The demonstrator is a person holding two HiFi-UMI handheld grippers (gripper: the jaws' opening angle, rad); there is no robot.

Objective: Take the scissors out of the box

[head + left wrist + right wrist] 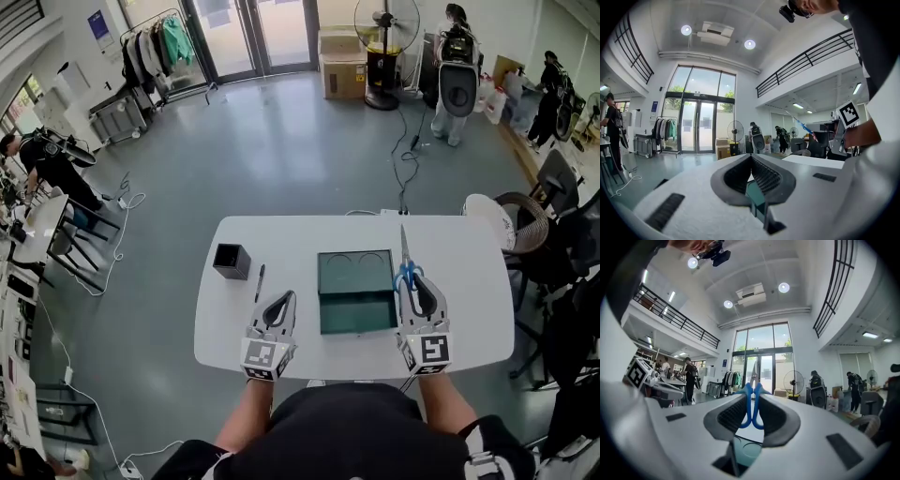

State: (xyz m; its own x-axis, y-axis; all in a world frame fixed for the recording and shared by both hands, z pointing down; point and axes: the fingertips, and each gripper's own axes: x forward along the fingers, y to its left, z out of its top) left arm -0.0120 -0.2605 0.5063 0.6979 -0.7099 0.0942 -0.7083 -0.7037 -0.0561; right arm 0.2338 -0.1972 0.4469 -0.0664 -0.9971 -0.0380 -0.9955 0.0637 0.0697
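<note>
Right claw: pointing level, gripping the scissors by their blue handles
Left claw: pointing level, jaws resting together, empty

Low in the head view, the person wears a black top and the forearms are uncovered. The left claw and right claw are white shells with dark grey ribbed pads and narrow dark slots. Each claw carries a cube with black-and-white square markers.
</note>
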